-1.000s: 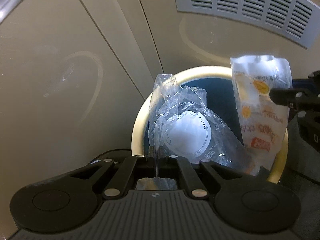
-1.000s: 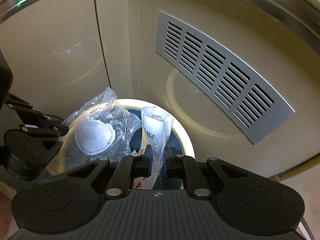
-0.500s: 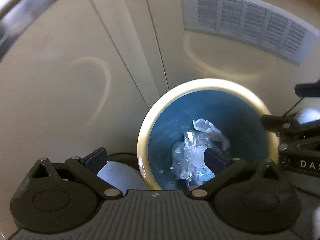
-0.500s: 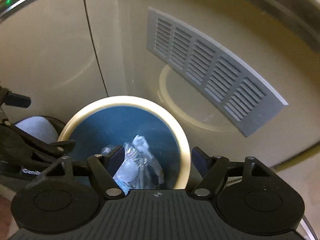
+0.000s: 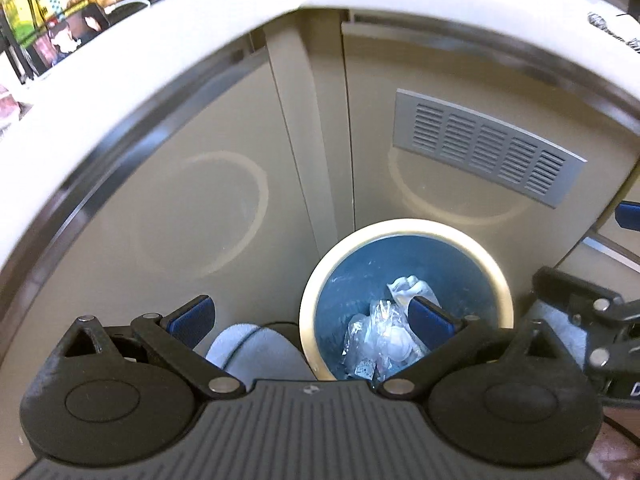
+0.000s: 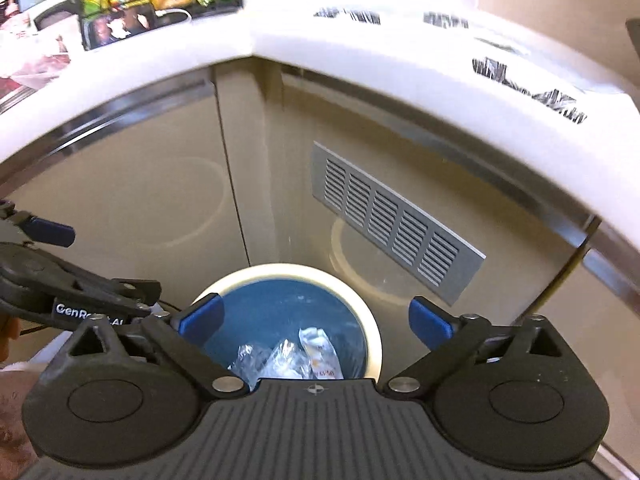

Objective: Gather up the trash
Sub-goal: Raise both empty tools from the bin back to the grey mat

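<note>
1. The left tool stands wide open with nothing between its blue pads. Its jaws have just been opening.
2. The right tool is also spread wide and empty, its jaws having just been opening too.
3. The bin, round with a pale rim and blue inside, sits below and ahead of both tools. In the left wrist view it lies under the left tool's right finger; in the right wrist view it lies between the right tool's fingers, nearer the left one.
4. The clear bag with a white mask lies at the bottom of the bin, beneath the left tool's right pad and apart from it.
5. The printed wrapper lies beside that bag in the bin, below the right tool and touching neither pad.
6. A grey vent grille sits on the beige cabinet panel beyond the bin.
7. A white worktop edge curves above the cabinet, far ahead of both tools.
</note>
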`<action>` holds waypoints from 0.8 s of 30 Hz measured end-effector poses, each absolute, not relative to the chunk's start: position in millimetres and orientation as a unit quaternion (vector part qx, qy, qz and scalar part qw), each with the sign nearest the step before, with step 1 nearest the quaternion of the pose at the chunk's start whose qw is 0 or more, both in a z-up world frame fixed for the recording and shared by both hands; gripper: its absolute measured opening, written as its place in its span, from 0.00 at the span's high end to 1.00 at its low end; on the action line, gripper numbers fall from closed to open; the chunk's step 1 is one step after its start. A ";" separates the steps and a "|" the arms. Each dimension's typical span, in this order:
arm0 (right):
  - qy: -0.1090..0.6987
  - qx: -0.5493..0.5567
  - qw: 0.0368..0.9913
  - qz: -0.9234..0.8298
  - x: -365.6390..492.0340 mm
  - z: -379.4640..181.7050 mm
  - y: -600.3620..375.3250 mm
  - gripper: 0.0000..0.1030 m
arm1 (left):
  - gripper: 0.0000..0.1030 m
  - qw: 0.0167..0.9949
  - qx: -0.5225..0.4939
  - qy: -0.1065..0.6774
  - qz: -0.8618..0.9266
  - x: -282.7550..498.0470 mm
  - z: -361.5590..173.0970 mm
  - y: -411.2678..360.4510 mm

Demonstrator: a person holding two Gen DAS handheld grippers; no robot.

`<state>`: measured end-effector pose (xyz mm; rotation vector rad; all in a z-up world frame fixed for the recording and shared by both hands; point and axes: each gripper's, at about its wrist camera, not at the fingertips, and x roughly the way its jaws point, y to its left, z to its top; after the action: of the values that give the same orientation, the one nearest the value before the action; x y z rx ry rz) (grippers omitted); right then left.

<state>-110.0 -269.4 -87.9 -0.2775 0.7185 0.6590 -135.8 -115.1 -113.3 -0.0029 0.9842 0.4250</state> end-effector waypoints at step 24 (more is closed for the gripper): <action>0.333 -0.122 0.877 0.322 -126.0 -81.4 -281.5 0.00 | 0.00 0.872 0.032 0.443 0.205 -157.2 -95.8 -138.8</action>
<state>-126.0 -281.5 -81.4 -0.2551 0.6956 0.6724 -157.2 -138.8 -95.8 0.0664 0.9257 0.4280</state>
